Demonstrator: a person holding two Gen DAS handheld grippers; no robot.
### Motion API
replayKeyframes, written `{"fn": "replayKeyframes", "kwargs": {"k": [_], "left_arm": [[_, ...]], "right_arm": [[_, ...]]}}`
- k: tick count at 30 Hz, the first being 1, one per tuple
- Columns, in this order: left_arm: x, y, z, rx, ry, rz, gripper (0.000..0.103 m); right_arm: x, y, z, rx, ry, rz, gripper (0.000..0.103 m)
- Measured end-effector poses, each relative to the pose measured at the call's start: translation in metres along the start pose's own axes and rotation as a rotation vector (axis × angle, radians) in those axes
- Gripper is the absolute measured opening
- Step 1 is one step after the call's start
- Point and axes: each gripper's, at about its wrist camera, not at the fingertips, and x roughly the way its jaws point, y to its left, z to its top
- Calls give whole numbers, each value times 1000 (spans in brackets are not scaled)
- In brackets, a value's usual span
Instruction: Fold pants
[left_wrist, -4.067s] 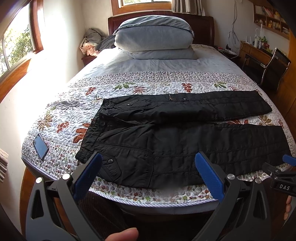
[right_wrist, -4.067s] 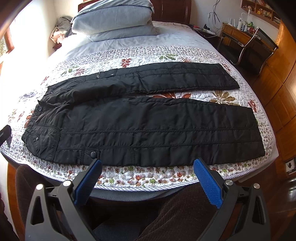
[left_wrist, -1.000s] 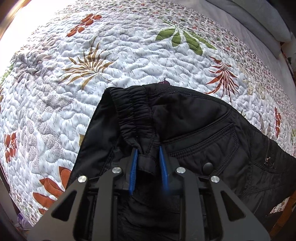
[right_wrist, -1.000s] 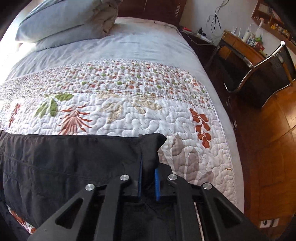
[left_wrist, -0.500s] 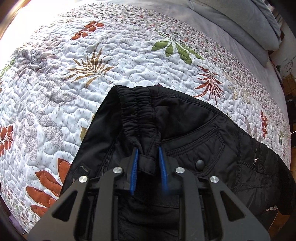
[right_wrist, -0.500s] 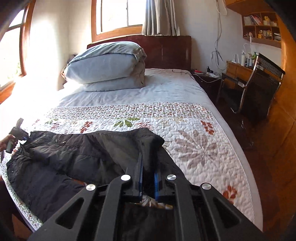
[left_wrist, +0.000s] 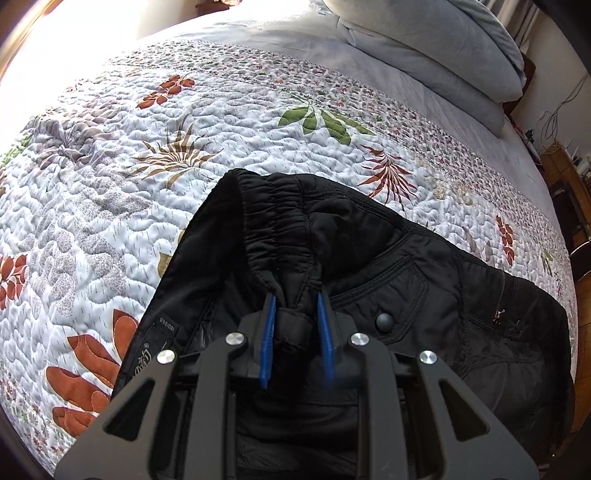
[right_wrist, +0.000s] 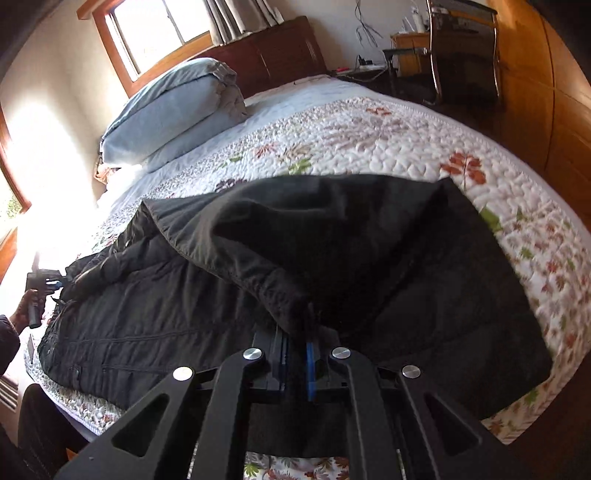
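Black pants (right_wrist: 258, 295) are pinched at waistband by the left claw (left_wrist: 295, 325) and at hem by the right claw (right_wrist: 295, 343), so the length can be doubled over the bed (left_wrist: 110, 147).

The pants (left_wrist: 369, 258) are plain black, with a black snap button (left_wrist: 384, 322) at about 5 o'clock of the gathered waistband. The quilt (left_wrist: 110, 192) is white, stitched in ripples, printed with rust-red, brown, grey and green leaves. The pillows (right_wrist: 173, 114) at 11 o'clock are pale grey-blue. The left claw (left_wrist: 295, 314) is black with blue pads (left_wrist: 266, 343). The headboard (right_wrist: 280, 55) looks dark reddish-brown, though blurred.
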Motion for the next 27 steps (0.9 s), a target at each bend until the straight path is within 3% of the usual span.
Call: {"fn": "replayKeyframes", "kwargs": {"k": [2,4,5,8,9,10,12,15,18,20,23,27], "left_arm": [[2,1,0,-7,-3,-8,21],[2,4,0,-22,-9,-24,21],[2,6,-1,-29,-12,-32,21],[3,10,-3,-45,-25,-48,22],[3,10,-4,-46,-31,-51,22],[4,10,-4,-44,-36,-52,22],[4,9,-5,-39,-43,-50,23],[5,6,-5,-25,-52,-47,25],[8,5,-6,-15,-54,-40,25],[10,7,-6,-20,-55,-44,25],[12,11,-6,-47,-54,-65,26],[12,13,-7,-65,-54,-90,29]], "right_arm": [[-4,8,-2,-6,31,4,24],[-23,21,2,-34,34,-35,57],[-38,30,7,-54,15,-67,62],[-79,63,37,-148,-48,-111,64],[-86,81,53,-207,-68,-122,71],[-87,108,74,-297,-75,-118,78],[-71,166,112,-469,-73,-51,80],[-6,253,162,-655,-5,111,81],[95,324,191,-785,130,183,81],[169,352,198,-841,230,143,80],[261,361,195,-855,418,91,79],[320,355,180,-869,572,43,75]]}}
